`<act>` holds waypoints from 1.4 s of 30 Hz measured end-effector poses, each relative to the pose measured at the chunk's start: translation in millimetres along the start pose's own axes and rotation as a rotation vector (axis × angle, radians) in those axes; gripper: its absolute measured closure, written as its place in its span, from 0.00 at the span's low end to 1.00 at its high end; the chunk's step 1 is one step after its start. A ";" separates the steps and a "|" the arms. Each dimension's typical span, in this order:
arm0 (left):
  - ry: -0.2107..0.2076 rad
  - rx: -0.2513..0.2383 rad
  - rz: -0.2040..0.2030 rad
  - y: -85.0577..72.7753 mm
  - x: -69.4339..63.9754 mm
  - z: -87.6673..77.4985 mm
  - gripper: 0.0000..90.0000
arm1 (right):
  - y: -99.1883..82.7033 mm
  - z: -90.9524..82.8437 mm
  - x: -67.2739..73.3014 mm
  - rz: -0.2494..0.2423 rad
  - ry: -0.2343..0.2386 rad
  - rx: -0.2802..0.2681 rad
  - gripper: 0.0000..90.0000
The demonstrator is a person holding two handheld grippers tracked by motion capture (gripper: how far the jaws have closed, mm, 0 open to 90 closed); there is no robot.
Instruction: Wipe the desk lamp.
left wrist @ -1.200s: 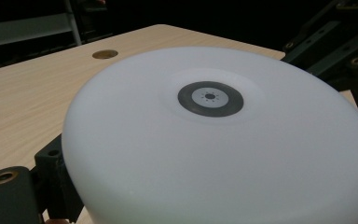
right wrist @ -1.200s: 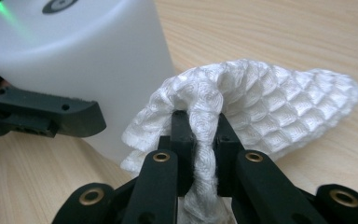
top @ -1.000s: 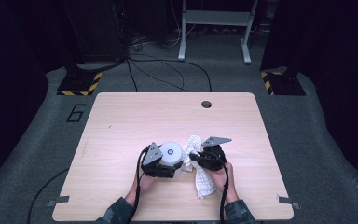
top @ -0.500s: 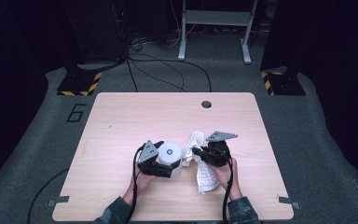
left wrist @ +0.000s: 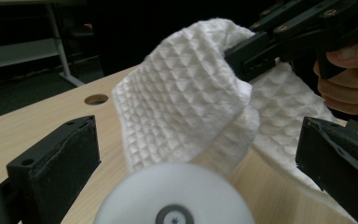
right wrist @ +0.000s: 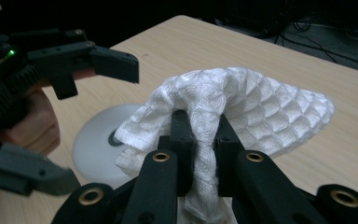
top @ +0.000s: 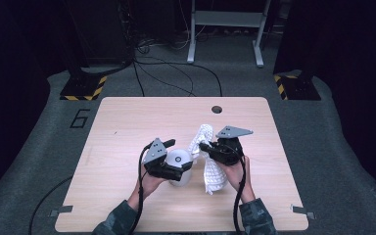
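Raised claws, towel mid-table

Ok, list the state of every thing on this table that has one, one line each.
White waffle cloth: bunched, one fold pinched and lifted, the rest trailing onto the table.
White round cup-like thing: upright on the table, between open jaws, not gripped.
Left claw: open, jaws just widened.
Right claw: shut on the cloth.
Table: wooden, cable hole uncovered.
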State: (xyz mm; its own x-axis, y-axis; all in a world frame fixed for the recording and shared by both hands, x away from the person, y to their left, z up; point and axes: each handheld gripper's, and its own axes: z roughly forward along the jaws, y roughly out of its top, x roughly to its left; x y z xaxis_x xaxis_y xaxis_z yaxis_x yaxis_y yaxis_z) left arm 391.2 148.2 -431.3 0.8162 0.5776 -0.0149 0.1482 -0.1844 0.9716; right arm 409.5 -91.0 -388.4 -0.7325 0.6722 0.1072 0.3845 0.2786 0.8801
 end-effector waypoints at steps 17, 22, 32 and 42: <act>0.000 0.040 0.032 17.0 -14.6 26.2 0.01 | 26.7 2.7 22.7 -0.030 0.045 -0.060 0.91; 0.015 0.019 0.032 16.3 -16.5 26.3 0.18 | 28.7 4.3 25.5 -0.025 0.063 -0.066 0.91; 0.016 0.027 0.022 12.2 -7.3 22.3 0.59 | 23.8 3.5 21.2 -0.009 0.087 -0.061 0.90; 0.030 0.042 0.062 15.7 -6.0 15.5 0.84 | 17.9 -2.1 20.2 -0.028 0.130 -0.079 0.75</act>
State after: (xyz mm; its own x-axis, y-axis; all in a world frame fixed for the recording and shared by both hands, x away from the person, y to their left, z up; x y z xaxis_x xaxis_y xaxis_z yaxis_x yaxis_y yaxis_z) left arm 397.3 129.6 -419.6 0.8075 0.5875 0.0523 0.1220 -0.2531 0.9597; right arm 400.4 -73.9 -369.6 -0.8112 0.5686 0.1364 0.3209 0.2379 0.9168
